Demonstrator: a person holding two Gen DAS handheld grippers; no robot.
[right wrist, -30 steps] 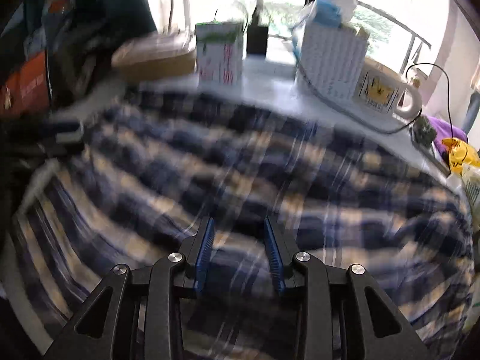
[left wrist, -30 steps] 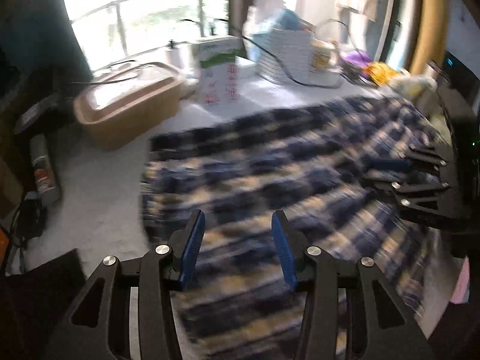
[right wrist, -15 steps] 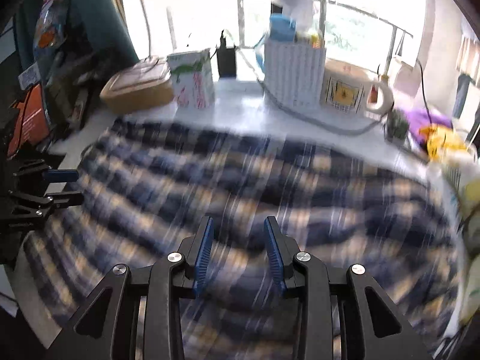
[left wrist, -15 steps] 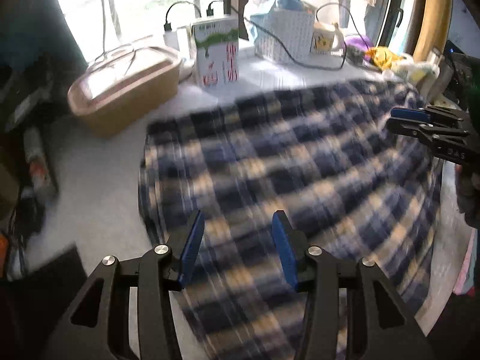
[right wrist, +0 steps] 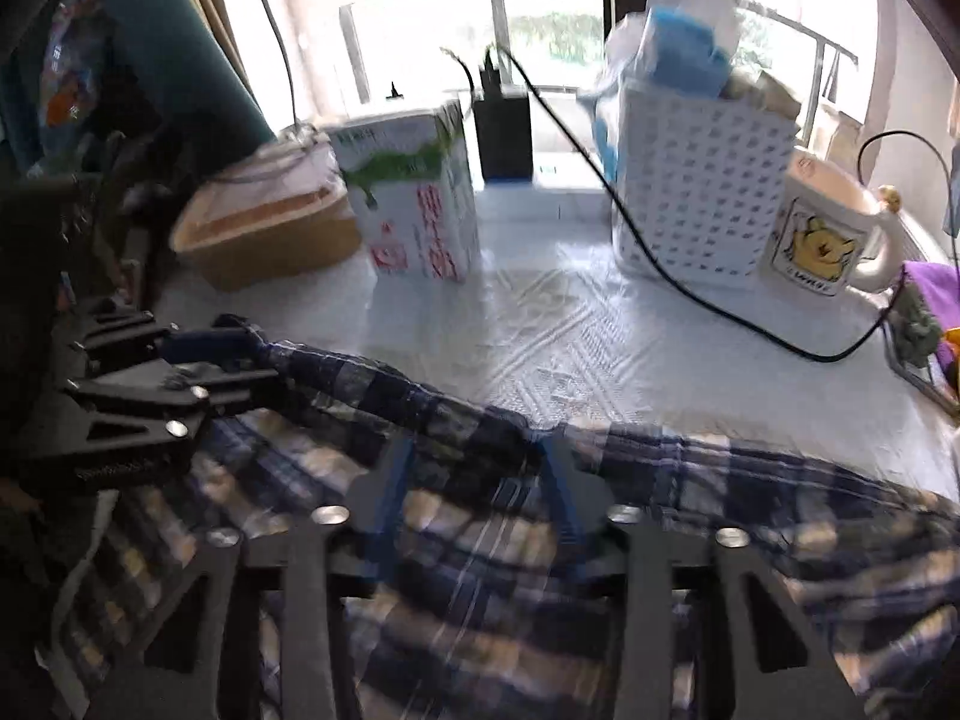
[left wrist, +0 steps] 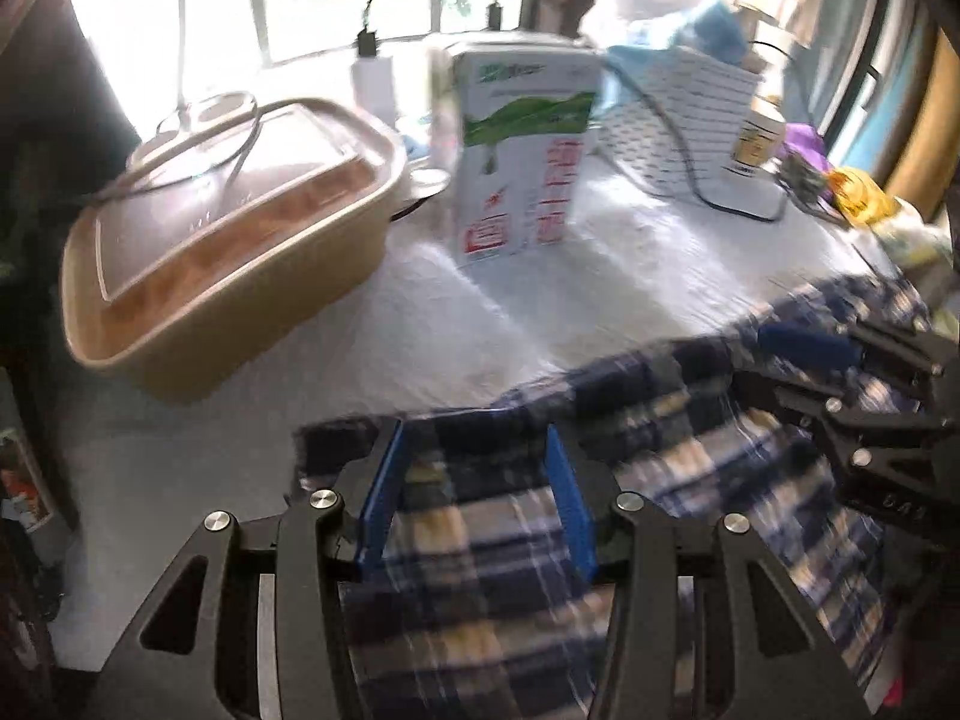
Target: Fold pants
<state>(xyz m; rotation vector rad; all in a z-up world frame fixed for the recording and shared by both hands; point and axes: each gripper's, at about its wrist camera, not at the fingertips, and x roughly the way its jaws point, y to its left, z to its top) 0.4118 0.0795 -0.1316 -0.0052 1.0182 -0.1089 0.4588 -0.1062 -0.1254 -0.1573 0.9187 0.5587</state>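
Observation:
Blue and cream plaid pants [left wrist: 690, 480] lie on the white tablecloth [left wrist: 510, 300], blurred by motion. My left gripper [left wrist: 477, 492] is open, its blue pads straddling the pants' far left edge. My right gripper [right wrist: 477, 498] is open too, its pads over the far edge of the pants [right wrist: 750, 510] further right. Each gripper shows in the other's view: the right one at the left wrist view's right side [left wrist: 864, 408], the left one at the right wrist view's left side [right wrist: 180, 378]. Neither visibly pinches cloth.
A tan lidded container [left wrist: 228, 234] stands at the back left. A green and white carton [left wrist: 522, 150], a white perforated basket [right wrist: 696, 192] with a black cable, and a Winnie-the-Pooh mug [right wrist: 822, 234] stand along the back by the window.
Both grippers have moved forward and down to the pants' far edge. The pants now fill less of each view, and more tablecloth shows beyond them. Both jaws stay open.

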